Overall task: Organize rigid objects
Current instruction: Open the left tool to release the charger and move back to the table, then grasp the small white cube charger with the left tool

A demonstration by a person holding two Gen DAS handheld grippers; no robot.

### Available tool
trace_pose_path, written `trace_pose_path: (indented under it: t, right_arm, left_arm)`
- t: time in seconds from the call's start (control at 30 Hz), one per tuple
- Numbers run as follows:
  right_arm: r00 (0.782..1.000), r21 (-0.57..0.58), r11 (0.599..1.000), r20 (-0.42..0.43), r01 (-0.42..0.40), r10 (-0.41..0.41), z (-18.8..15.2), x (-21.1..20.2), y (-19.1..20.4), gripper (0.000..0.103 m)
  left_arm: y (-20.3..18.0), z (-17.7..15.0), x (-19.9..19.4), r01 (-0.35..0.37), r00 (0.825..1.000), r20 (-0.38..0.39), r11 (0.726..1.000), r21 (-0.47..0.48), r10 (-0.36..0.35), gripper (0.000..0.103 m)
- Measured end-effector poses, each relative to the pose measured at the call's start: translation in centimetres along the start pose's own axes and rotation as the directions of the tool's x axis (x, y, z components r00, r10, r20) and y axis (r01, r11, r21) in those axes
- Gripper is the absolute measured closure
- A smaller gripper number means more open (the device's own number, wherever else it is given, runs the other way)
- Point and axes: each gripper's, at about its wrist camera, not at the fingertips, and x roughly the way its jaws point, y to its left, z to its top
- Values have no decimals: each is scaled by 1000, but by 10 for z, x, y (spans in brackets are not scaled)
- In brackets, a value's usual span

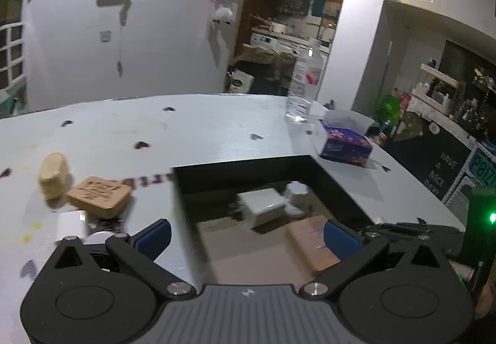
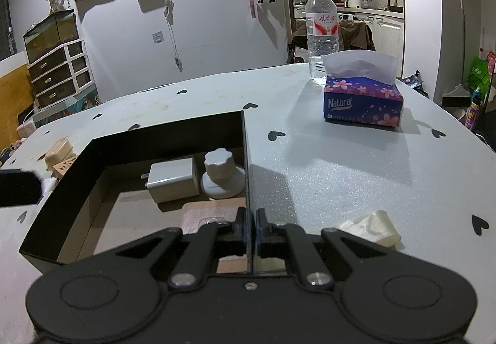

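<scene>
A black open box (image 1: 241,176) (image 2: 173,133) sits on the pale table. Inside lie a white charger block (image 1: 263,203) (image 2: 172,179), a white knob-shaped piece (image 1: 296,193) (image 2: 220,172) and a flat tan wooden piece (image 1: 310,244) (image 2: 204,213). My left gripper (image 1: 248,237) is open and empty, above the box's near left part. My right gripper (image 2: 249,229) is shut on the box's right wall (image 2: 248,189). Left of the box lie an engraved tan block (image 1: 99,196), a rounded tan piece (image 1: 54,175) (image 2: 59,152) and a white item (image 1: 71,224).
A water bottle (image 1: 303,86) (image 2: 321,31) and a purple tissue box (image 1: 344,144) (image 2: 362,102) stand at the table's far right. A crumpled cream piece (image 2: 372,226) lies right of the right gripper. The wall is behind the table.
</scene>
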Motion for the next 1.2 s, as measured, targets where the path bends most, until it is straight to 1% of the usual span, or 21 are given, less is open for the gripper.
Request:
trace_pose_path:
  t: [0.1, 0.2, 0.4, 0.47, 0.57, 0.6, 0.67, 0.73, 0.83, 0.93, 1.03, 1.1, 1.2]
  right_arm:
    - [1000, 1, 1000, 0, 0, 0, 0, 0, 0, 97]
    - [1000, 0, 1000, 1, 2, -2, 0, 0, 0, 97]
    - [1000, -1, 1000, 1, 2, -2, 0, 0, 1, 97]
    - [1000, -1, 1000, 1, 2, -2, 0, 0, 1, 97]
    - [1000, -1, 1000, 1, 3, -3, 0, 0, 1, 97]
    - [1000, -1, 1000, 1, 3, -3, 0, 0, 1, 97]
    - [1000, -2, 1000, 1, 3, -3, 0, 0, 0, 97]
    - [1000, -3, 1000, 1, 4, -4, 0, 0, 1, 97]
    - [1000, -3, 1000, 1, 5, -5, 0, -1, 1, 97]
    - [1000, -3, 1000, 1, 5, -5, 0, -1, 1, 97]
    - [1000, -4, 1000, 1, 5, -5, 0, -1, 1, 97]
    - [1000, -3, 1000, 2, 5, -5, 0, -1, 2, 97]
    - [1000, -4, 1000, 2, 5, -4, 0, -1, 1, 97]
  left_arm:
    - [12, -7, -10, -35, 999, 21, 999, 0, 35, 0]
    - [26, -13, -18, -66, 997, 29, 998, -24, 67, 0]
    - [56, -27, -22, -110, 993, 36, 992, -61, 112, 0]
    - [66, -32, -23, -149, 987, 51, 987, -60, 152, 0]
    - [82, -37, -21, -220, 971, 74, 972, -87, 226, 0]
    - [86, -37, -21, -235, 967, 79, 967, -94, 242, 2]
    - [95, -36, -19, -260, 958, 92, 960, -102, 270, 8]
    - [104, -33, -13, -280, 953, 85, 954, -109, 289, 22]
    - [118, -26, -1, -295, 950, 58, 944, -148, 306, 33]
    - [129, -20, 16, -303, 950, 26, 934, -188, 313, 38]
    - [139, -17, 32, -337, 939, -10, 915, -221, 343, 41]
    - [145, -15, 42, -360, 931, -36, 901, -243, 363, 42]
    - [152, -12, 53, -367, 929, -57, 889, -275, 366, 42]
